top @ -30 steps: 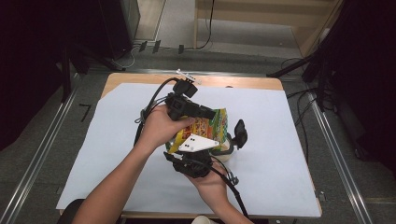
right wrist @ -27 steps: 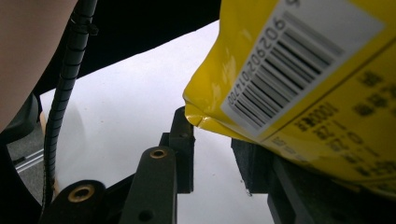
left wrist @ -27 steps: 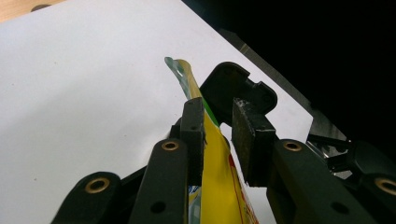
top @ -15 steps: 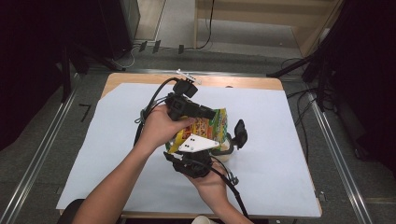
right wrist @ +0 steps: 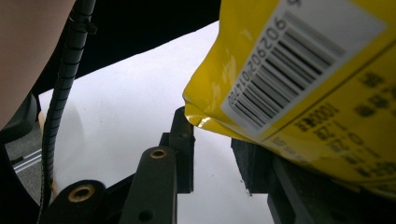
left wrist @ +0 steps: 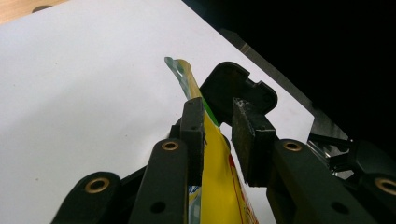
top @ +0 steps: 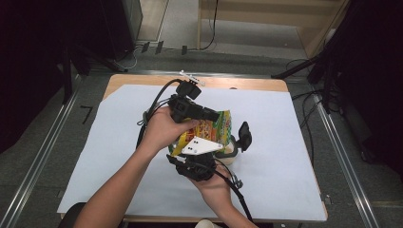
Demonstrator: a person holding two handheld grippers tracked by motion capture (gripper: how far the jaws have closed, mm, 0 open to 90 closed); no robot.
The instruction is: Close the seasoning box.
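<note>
One yellow packet edge-on, long axis away between jaws.

The yellow packet is cut off by the top and right edges in the right gripper view; its small print is blurred. Its lower part is hidden by the grey plate in the high view.

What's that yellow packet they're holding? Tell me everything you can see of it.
The yellow packet is a glossy, crinkly snack bag, seemingly plastic film, printed in yellow, green and red, with a white barcode label on one face. It is held above the white table cover, between both hands. The left gripper has its edge between its jaws, against one pad with a gap at the other. The right gripper sits open just under a corner.
</note>
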